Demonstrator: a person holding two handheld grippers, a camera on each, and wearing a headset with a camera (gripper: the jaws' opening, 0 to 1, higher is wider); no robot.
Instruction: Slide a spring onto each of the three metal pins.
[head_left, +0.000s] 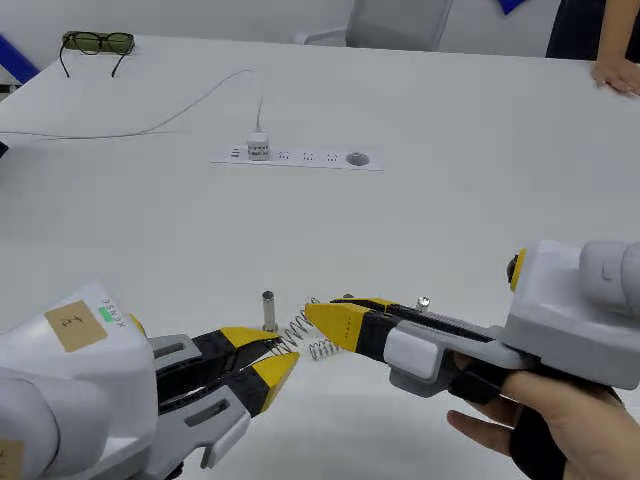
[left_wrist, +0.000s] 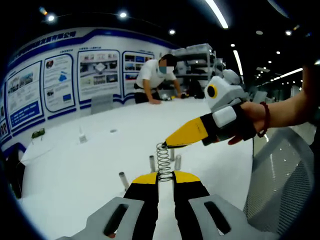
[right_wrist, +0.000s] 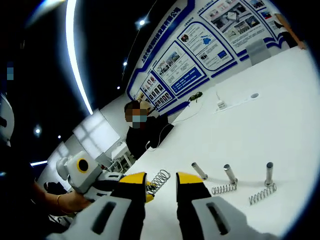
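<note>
Between the yellow tips of the left gripper (left_wrist: 165, 176), which stood close together, the lower end of a spring (left_wrist: 163, 159) was pinched. The coil ran from there straight up to the tip of the right gripper (right_wrist: 161, 181). That gripper's own fingers stood moderately apart, closed on nothing, with the spring's free end lying near the gap; whether it touched them I could not tell. A hand (head_left: 540, 420) gripped the right gripper's body from below.

Just beyond the two tips, the three metal pins (right_wrist: 229, 173) stood in a row on the white table (head_left: 450, 230), all bare. The held spring hung in the air just beside the pin at one end of the row. A second spring (right_wrist: 223, 189) lay on the table at the foot of the middle pin, and a third spring (right_wrist: 262, 194) lay near the pin at the other end.

Farther back sat a white power strip (head_left: 297, 157) with a plug (head_left: 259, 148) in it, its cable trailing off to the left. Sunglasses (head_left: 97, 42) lay at the far corner, and a person (left_wrist: 155, 80) leaned over the table's far edge.
</note>
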